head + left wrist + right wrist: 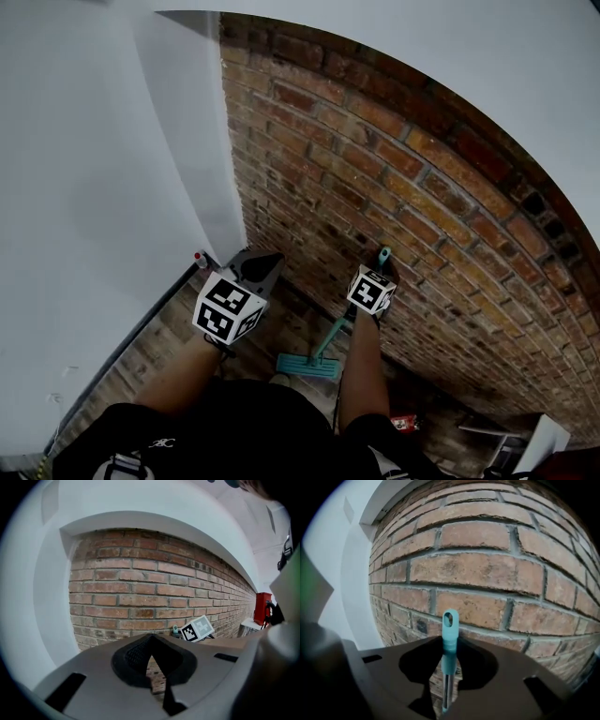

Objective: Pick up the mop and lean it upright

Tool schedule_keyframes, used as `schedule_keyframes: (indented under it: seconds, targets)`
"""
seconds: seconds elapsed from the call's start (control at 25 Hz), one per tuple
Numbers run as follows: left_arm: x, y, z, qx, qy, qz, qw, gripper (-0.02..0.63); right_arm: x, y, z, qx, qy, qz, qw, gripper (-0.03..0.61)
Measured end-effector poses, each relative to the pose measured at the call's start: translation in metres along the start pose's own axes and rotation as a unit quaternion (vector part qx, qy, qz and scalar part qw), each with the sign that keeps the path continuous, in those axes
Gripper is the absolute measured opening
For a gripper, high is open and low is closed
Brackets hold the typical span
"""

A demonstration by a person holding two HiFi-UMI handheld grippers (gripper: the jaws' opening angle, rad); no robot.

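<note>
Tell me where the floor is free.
Free: the floor strip between the white wall and the left gripper. Crowded: beside the brick wall, where the mop head lies, and toward the white furniture at lower right.

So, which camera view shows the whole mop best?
The head view: the mop runs from its flat head on the floor up to the right gripper. The right gripper view shows only the handle top between the tongs; the left gripper view, just its teal tip.
</note>
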State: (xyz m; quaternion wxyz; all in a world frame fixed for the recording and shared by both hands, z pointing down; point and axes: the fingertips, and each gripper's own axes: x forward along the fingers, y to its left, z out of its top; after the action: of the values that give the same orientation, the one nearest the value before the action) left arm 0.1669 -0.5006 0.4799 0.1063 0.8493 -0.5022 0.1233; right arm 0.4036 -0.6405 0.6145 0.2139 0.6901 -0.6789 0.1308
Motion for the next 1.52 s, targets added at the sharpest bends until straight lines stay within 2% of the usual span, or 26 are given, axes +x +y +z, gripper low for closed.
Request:
schedule_keyframes:
  seconds: [0.16, 0.36, 0.76, 1.0, 1.28, 1.52]
  targets:
    - [0.001, -0.007, 0.002, 0.003, -0.004, -0.020, 0.9998, -0.009, -0.020, 0.008, -0.004, 0.002, -0.019, 0.009, 1.000, 0.104]
    - [0.006, -0.024, 0.000, 0.002, -0.008, -0.063, 0.9980, -0.009, -0.062, 0.011, -0.011, 0.008, -0.042, 0.022, 0.999, 0.104]
    - [0.009, -0.066, -0.007, 0.001, -0.015, -0.164, 0.9864, -0.009, -0.164, 0.015, -0.040, 0.025, -0.075, 0.027, 0.997, 0.104]
    - [0.008, -0.089, -0.011, 0.002, -0.030, -0.202, 0.9789, -0.009, -0.208, 0.019, -0.056, 0.040, -0.081, 0.019, 0.996, 0.107]
    - [0.009, -0.113, -0.015, 0.015, -0.022, -0.242, 0.9699, -0.009, -0.238, 0.010, -0.072, 0.057, -0.084, -0.010, 0.995, 0.109]
    - [0.011, -0.117, -0.012, -0.009, -0.022, -0.253, 0.9672, -0.009, -0.243, 0.002, -0.075, 0.066, -0.087, -0.020, 0.994, 0.109]
